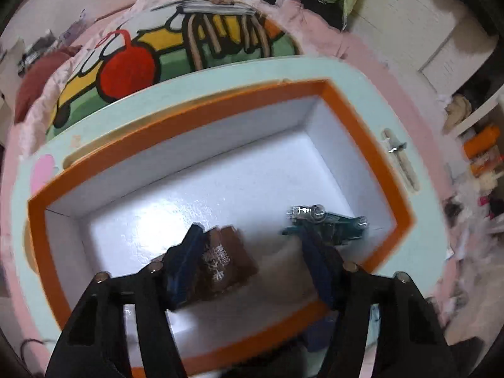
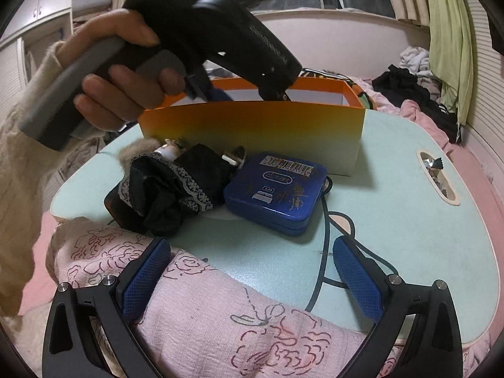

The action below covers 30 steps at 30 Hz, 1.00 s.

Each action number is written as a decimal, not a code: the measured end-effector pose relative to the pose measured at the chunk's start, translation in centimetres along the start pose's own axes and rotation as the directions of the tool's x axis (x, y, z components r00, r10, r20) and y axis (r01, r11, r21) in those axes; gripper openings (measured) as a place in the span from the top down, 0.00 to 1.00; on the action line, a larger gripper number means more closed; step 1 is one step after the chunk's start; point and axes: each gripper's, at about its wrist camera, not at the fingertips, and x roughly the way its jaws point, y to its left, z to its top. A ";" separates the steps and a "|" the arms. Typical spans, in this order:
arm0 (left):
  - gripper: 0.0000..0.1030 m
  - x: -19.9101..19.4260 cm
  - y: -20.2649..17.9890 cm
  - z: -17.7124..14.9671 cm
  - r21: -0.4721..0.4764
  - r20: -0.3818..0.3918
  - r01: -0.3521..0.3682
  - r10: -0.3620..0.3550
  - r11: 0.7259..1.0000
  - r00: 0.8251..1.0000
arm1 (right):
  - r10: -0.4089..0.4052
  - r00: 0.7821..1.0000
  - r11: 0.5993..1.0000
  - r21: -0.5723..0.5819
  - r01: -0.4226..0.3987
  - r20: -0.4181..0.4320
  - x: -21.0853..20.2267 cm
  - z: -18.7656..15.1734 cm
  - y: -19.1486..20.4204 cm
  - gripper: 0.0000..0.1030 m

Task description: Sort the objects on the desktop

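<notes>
Reading the left gripper [image 1: 249,236] as about half open, tilted steeply down inside the orange box [image 1: 220,107] on the pale green worktop [image 1: 362,94]. A brown packet [image 1: 223,258] sits between the jaws against the left finger; the right finger is clear of it, so I call this no grip. It is too blurred to tell whether the packet rests on the box floor. A teal toy car [image 1: 334,223] lies on the floor by the right finger, near the box's corner. The packet looks light, flat and glossy, so likely slippery: pinch across its short width, mid-body, not at a corner. The car is probably hard and light and will roll, so clamp the body sides, not the wheels. The right gripper [image 2: 250,252] is wide, holds nothing, and hovers over a pink cloth [image 2: 220,315] at the worktop's near edge. Outside the box are a blue tin [image 2: 274,195] and, touching it, a doll in black lace [image 2: 170,186]. The tin is rigid and smooth, and wide for these jaws: take it across the narrower span, edge to edge. The doll is soft and snag-prone: grip the torso, not the lace.
</notes>
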 end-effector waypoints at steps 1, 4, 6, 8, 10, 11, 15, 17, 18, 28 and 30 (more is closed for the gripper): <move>0.50 0.0 0.4 0.1 -0.016 -0.003 0.022 -0.022 1.000 1.000 | 0.000 1.000 1.000 0.000 0.000 0.001 0.1 0.0 0.0 0.01; 1.00 0.9 1.6 0.0 -0.038 -0.048 -0.017 0.015 0.999 0.999 | 0.000 1.000 1.000 -0.001 0.000 0.003 0.0 0.0 0.0 0.01; 1.00 1.5 2.1 -0.4 -0.012 -0.004 -0.036 0.036 0.999 0.999 | 0.001 1.000 1.000 0.001 -0.001 0.002 0.1 0.1 0.0 0.01; 1.00 1.4 2.7 -0.7 -0.016 0.019 -0.009 0.009 1.000 1.000 | -0.001 1.000 1.000 0.000 0.001 0.002 0.1 0.1 0.0 0.01; 1.00 1.3 3.3 -0.9 -0.024 0.027 0.008 -0.007 1.000 1.000 | -0.001 1.000 1.000 0.000 0.001 0.002 0.3 0.2 -0.1 0.01; 1.00 1.2 3.6 -1.0 -0.024 0.037 0.006 -0.005 1.000 0.999 | 0.000 1.000 1.000 0.002 0.000 0.003 0.2 0.1 0.0 0.01; 1.00 -2.0 4.2 -1.4 -0.046 0.141 0.067 -0.060 0.997 0.988 | -0.002 1.000 1.000 0.000 0.002 0.002 0.2 0.1 0.0 0.01; 1.00 -4.1 4.2 -1.6 -0.044 0.198 0.114 -0.103 0.993 0.975 | -0.002 1.000 1.000 0.001 0.002 0.002 0.3 0.1 0.0 0.01; 1.00 -5.3 4.4 -1.8 -0.040 0.225 0.137 -0.124 0.990 0.966 | -0.002 1.000 1.000 0.000 0.002 0.002 0.2 0.1 0.0 0.01; 1.00 -11.4 3.1 -4.1 0.011 0.364 0.229 -0.217 0.973 0.906 | -0.002 1.000 1.000 0.001 0.002 0.002 0.2 0.1 0.0 0.01; 1.00 -11.7 2.6 -4.9 0.024 0.365 0.235 -0.228 0.972 0.903 | -0.002 1.000 1.000 0.001 0.002 0.002 0.1 0.0 0.0 0.01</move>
